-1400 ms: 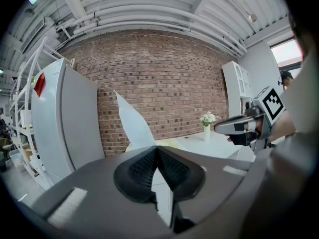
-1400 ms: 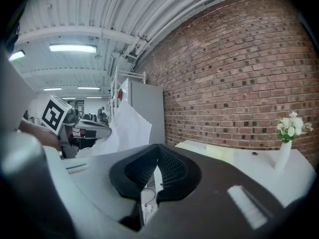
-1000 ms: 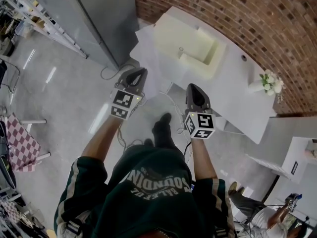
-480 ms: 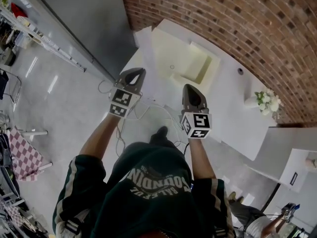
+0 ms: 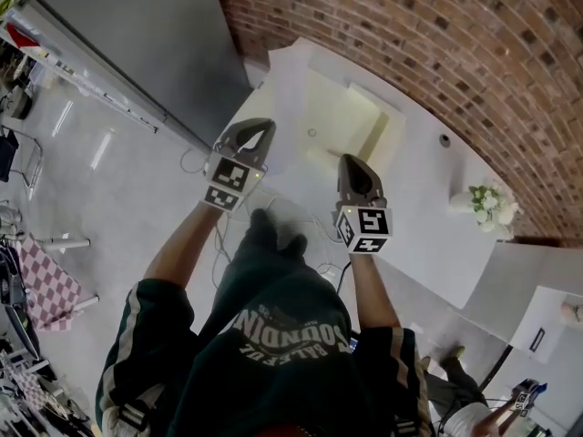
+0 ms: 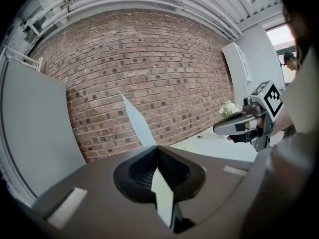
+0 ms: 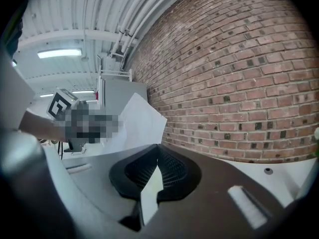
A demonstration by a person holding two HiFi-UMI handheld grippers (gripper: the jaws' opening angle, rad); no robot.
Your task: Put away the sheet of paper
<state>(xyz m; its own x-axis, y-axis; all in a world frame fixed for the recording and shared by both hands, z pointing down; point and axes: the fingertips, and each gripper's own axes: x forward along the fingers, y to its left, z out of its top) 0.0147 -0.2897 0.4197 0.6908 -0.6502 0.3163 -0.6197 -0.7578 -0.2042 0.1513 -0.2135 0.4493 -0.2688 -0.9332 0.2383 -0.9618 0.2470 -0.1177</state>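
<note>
A white sheet of paper (image 5: 287, 98) hangs between my two grippers over the near end of the white table (image 5: 428, 217). My left gripper (image 5: 258, 127) is shut on the sheet's left edge. In the left gripper view the paper (image 6: 135, 119) shows edge-on, rising from the closed left gripper (image 6: 157, 147). My right gripper (image 5: 353, 160) is shut on the opposite edge. In the right gripper view the sheet (image 7: 142, 121) spreads leftward from the closed right gripper (image 7: 158, 146). A pale yellow tray (image 5: 351, 121) lies on the table just beyond both grippers.
A brick wall (image 5: 474, 53) runs behind the table. White flowers (image 5: 492, 203) stand at the table's right end. A grey panel (image 5: 137, 44) stands to the left. Cables (image 5: 305, 212) lie on the floor by my feet. Another person (image 5: 474, 412) is at the bottom right.
I have stepped closer to the table. Both grippers, still holding the sheet, now sit nearer the table edge and the yellow tray.
</note>
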